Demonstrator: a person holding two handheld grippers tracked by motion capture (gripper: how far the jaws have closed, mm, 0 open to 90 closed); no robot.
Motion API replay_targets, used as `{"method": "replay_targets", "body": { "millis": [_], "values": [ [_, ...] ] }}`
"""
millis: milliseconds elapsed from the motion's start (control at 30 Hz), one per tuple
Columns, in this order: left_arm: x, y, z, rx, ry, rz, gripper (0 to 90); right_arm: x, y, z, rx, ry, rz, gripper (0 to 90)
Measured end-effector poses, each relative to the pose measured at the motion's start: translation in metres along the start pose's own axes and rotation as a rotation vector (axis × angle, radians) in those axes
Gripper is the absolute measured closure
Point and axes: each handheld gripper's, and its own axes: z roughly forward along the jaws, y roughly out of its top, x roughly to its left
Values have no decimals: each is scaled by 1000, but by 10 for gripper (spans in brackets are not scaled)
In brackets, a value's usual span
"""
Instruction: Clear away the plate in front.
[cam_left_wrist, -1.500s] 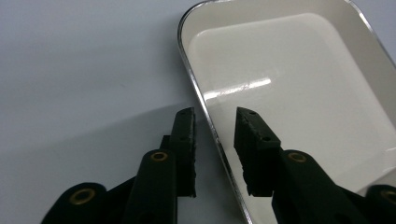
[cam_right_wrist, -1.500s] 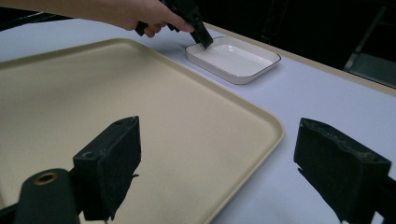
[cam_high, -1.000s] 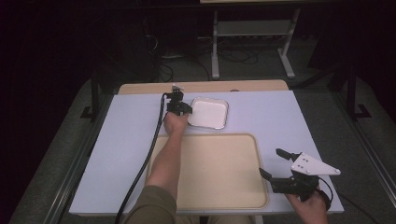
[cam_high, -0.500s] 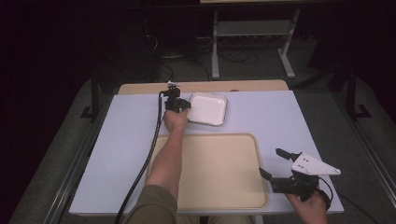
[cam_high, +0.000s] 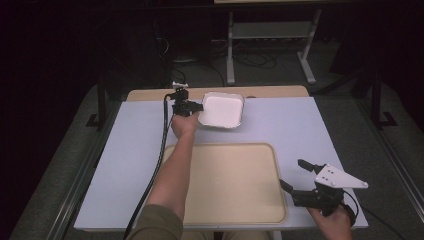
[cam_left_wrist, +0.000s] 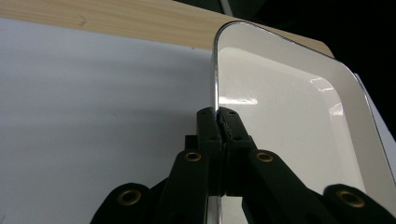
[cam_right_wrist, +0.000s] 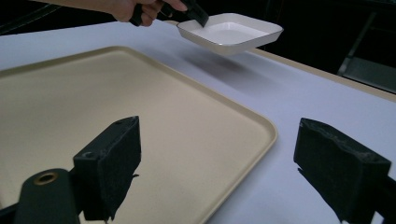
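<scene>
Left gripper (cam_high: 192, 106), near the far edge of the desk (cam_high: 125, 150): jaws clenched on the left rim of the white dish (cam_high: 222, 110). Right gripper view shows the dish off the surface, shadow beneath it, held roughly level (slight tilt possible).

Centre: beige tray (cam_high: 235, 182) lies bare along the near edge of the desk, well apart from the dish.

Right gripper (cam_high: 300, 182), near right corner, just beside the tray's right rim: jaws released, nothing between them.

Judgement: pick-up is done. Carrying the dish toward the near side and setting it down, probably on the tray, is left; release not yet done.
</scene>
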Motion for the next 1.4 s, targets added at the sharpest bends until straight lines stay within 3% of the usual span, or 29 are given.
{"method": "replay_targets", "body": {
  "millis": [233,333,433,567,700,1067,1200,1400],
  "values": [
    [3,-13,-13,-1,-27,-35,890,-2,-2,-4,-12,-10,21,140],
    [5,-18,-17,3,-24,-48,890,-3,-3,-6,-12,-14,25,140],
    [9,-28,-27,1,-17,-87,890,-3,-3,-6,-13,-14,30,140],
    [9,-34,-38,-3,-6,-95,890,-2,-3,-5,-10,-11,29,140],
    [5,-41,-54,-22,-14,-69,890,-1,-3,-4,-8,-9,27,140],
    [-4,-63,-79,-28,-50,-28,890,-3,-5,-6,-13,-16,41,139],
    [-3,-76,-86,-26,-72,-25,890,-3,-5,-5,-11,-11,40,139],
    [4,-98,-92,1,-65,-14,890,-2,-5,-4,-8,-5,35,139]
  ]
}}
